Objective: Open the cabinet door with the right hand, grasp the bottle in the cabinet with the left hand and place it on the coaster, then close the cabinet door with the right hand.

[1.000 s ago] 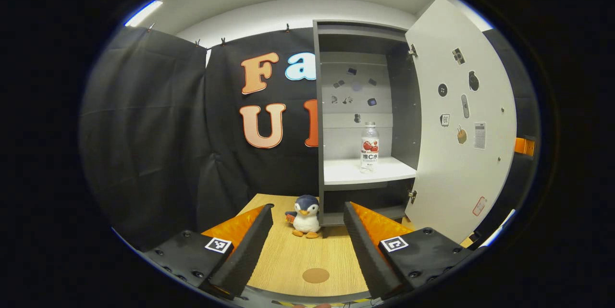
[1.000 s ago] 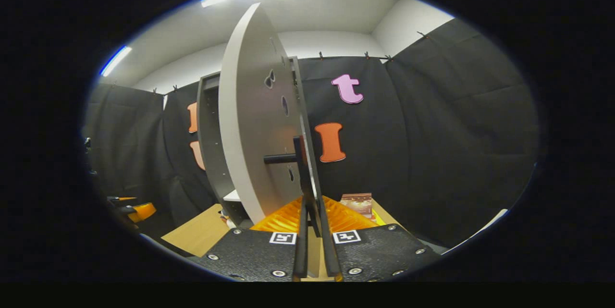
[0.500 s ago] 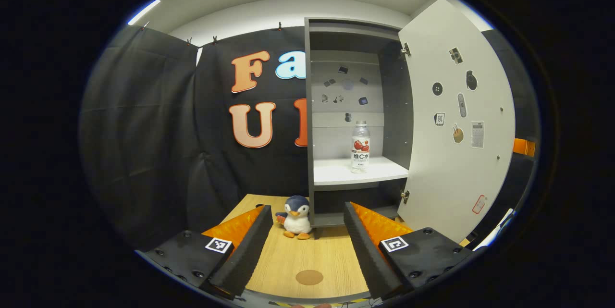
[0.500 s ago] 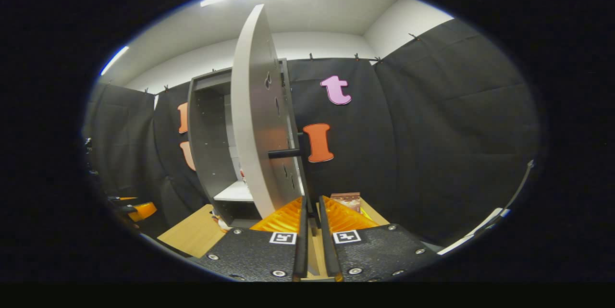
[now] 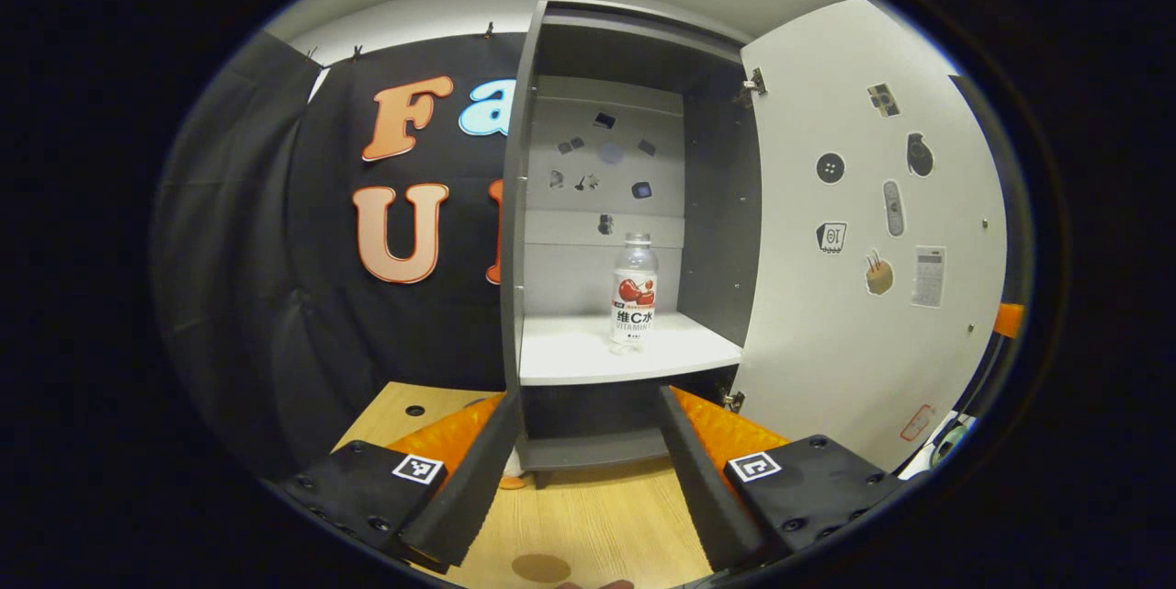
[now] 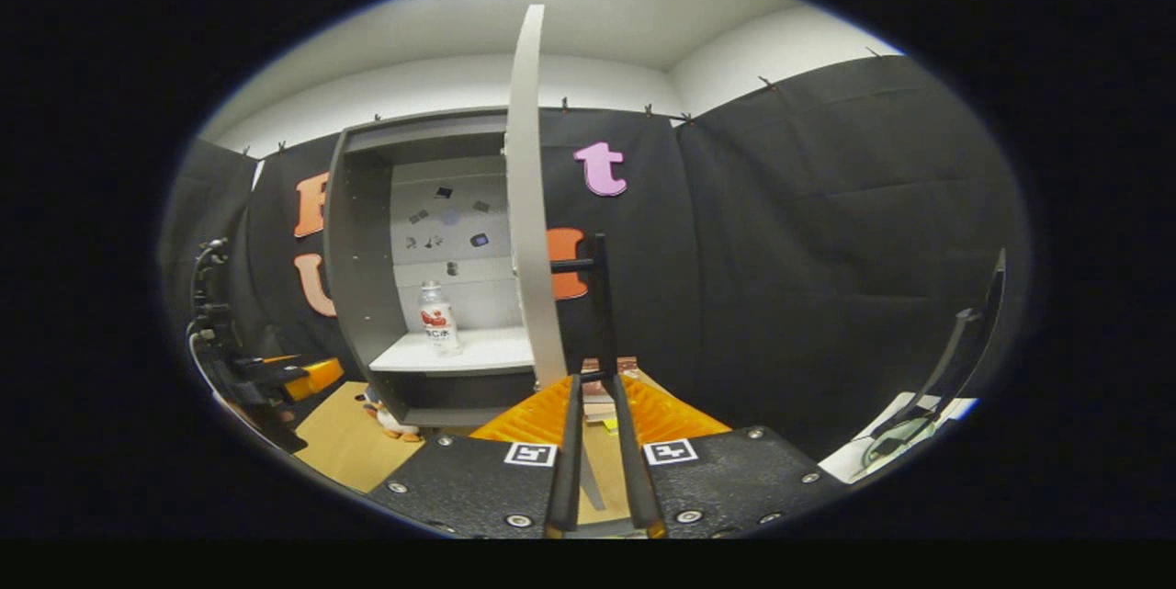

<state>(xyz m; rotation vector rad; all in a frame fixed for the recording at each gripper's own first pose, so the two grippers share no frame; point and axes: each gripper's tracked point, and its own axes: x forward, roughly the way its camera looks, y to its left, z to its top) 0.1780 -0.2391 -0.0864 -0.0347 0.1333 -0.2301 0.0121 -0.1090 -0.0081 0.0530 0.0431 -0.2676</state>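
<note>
The grey cabinet stands open, its white door swung far to the right. A clear bottle with a red and white label stands upright on the white shelf. My left gripper is open, level with the cabinet's lower front, the bottle above and beyond its fingertips. A round brown coaster lies on the table just under it. In the right gripper view the door is edge-on and my right gripper is shut on the lower end of the black handle. The bottle is on the shelf there too.
A penguin plush sits on the wooden table left of the cabinet base, mostly hidden behind my left finger in the left gripper view. A small brown box lies beyond the right gripper. Black cloth walls close the booth.
The left gripper has moved forward and to the right, so the cabinet and bottle look larger and more central. The right gripper has swung the door further open.
</note>
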